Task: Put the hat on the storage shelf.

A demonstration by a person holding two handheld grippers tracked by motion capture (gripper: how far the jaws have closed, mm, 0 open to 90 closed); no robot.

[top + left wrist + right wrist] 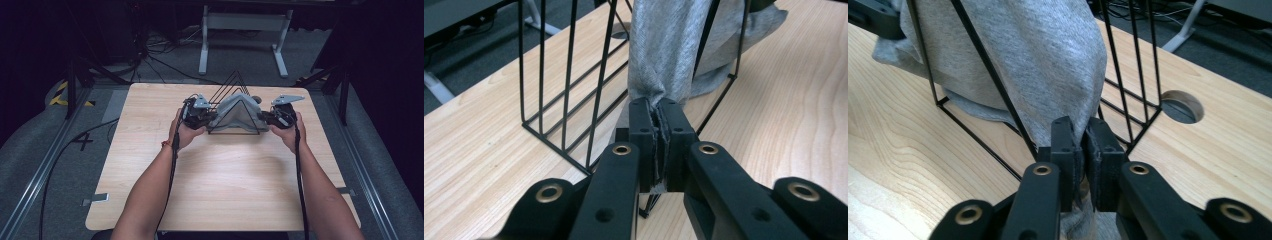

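A black wire rack [235, 82] with a peaked top stands at the far middle of the wooden table [215, 185]. A grey cloth [239, 112] hangs over it like a tent. At the rack's left end, my left gripper [212, 119] is shut on the cloth's lower edge; the left gripper view has the fabric [669, 50] pinched between the pads of that gripper [660, 107]. My right gripper [264, 117] holds the opposite end. In the right gripper view its jaws [1083, 125] stand close together with the grey cloth [1048, 55] running down between them.
A round hole [1182, 106] in the tabletop lies just behind the rack [1128, 60]. The rack's wire bars [569, 80] stand close beside both grippers. A white desk frame [245, 22] and cables lie on the floor beyond the table. Metal rails run along both sides.
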